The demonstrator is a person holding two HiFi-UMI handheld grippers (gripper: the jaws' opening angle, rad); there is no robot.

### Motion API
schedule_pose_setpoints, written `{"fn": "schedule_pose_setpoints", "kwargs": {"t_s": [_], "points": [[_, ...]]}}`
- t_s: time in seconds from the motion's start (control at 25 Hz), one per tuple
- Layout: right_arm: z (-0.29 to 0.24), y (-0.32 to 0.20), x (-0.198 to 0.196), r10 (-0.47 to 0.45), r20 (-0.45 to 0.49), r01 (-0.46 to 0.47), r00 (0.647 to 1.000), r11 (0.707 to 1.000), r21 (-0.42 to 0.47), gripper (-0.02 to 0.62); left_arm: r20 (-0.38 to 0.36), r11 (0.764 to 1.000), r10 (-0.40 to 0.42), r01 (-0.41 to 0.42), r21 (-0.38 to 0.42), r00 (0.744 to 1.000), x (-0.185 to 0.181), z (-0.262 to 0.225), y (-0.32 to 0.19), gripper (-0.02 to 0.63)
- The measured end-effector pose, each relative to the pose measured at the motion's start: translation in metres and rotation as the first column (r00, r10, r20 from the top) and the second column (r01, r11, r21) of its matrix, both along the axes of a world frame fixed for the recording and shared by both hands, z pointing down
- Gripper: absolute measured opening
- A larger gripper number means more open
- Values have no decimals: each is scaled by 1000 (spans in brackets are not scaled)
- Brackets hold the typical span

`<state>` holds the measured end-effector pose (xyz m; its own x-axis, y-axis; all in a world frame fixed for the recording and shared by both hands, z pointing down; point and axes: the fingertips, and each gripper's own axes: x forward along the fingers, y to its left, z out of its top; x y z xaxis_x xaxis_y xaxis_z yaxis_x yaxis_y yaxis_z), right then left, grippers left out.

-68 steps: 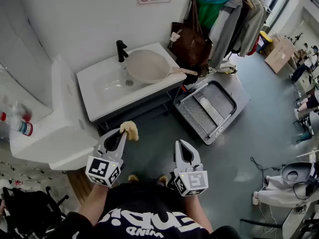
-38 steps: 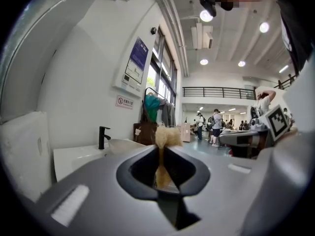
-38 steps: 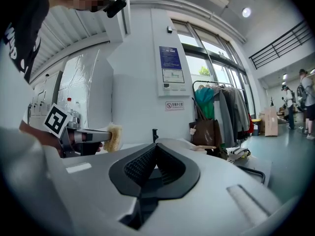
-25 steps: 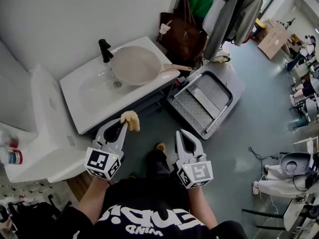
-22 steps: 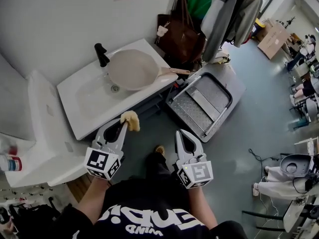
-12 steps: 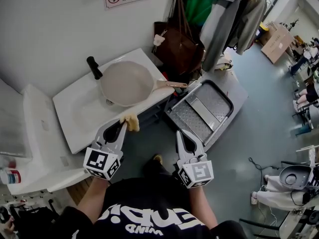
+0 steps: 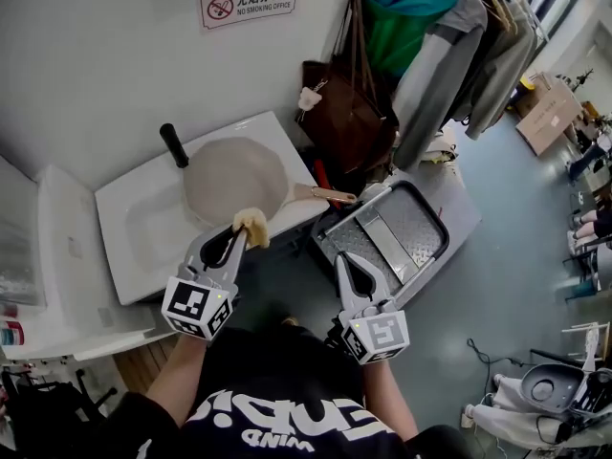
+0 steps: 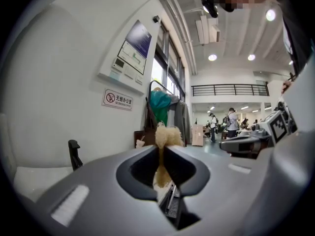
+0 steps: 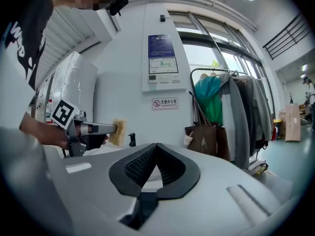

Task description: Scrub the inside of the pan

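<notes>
My left gripper [image 7: 236,244] is clamped on a sponge [image 7: 252,228]. My right gripper [image 7: 343,262] is pinched shut on nothing. The pan [image 7: 234,178] lies across the sink [image 7: 129,247], near the sponge at twelve o'clock, with its handle pointing to three o'clock. The sponge isn't inside it yet, so I judge that all the scrubbing is left.

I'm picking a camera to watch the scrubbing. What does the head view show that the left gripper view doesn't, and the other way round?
Only the head view: the pan lying over the sink, and a grey tray on the floor. Only the left gripper view: a wall panel, ceiling lights and a balcony railing. Both: the yellow sponge pinched by the left gripper, the black faucet, the no-smoking sign.
</notes>
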<state>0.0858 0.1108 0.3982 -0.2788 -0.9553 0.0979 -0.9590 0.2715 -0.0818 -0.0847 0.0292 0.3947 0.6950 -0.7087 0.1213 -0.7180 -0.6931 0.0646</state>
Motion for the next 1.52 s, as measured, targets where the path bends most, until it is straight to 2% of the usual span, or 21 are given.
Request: {"fn": "schedule_pose_setpoints", "kwargs": {"t_s": [0.2, 0.56, 0.88, 1.08, 1.36, 1.52], "points": [[2, -22, 15, -32, 10, 32, 999, 999, -15, 8, 11, 1000, -27, 27, 2, 1000, 12, 0, -17, 29], [13, -64, 11, -58, 3, 58, 998, 998, -33, 8, -9, 999, -50, 50, -1, 999, 7, -3, -64, 29], [0, -117, 19, -18, 3, 18, 1000, 1000, 1, 8, 31, 1000, 10, -9, -27, 999, 16, 1, -111, 29], [-1, -142, 10, -12, -6, 12, 1000, 1000, 13, 8, 19, 999, 46, -46, -25, 999, 19, -1, -138, 29], [2, -164, 9, -8, -25, 8, 1000, 1000, 0, 8, -2, 997, 62, -62, -49, 998, 25, 2, -158, 29], [-3, -178, 8, -33, -33, 33, 999, 999, -4, 9, -4, 998, 42, -42, -51, 999, 26, 2, -168, 29]]}}
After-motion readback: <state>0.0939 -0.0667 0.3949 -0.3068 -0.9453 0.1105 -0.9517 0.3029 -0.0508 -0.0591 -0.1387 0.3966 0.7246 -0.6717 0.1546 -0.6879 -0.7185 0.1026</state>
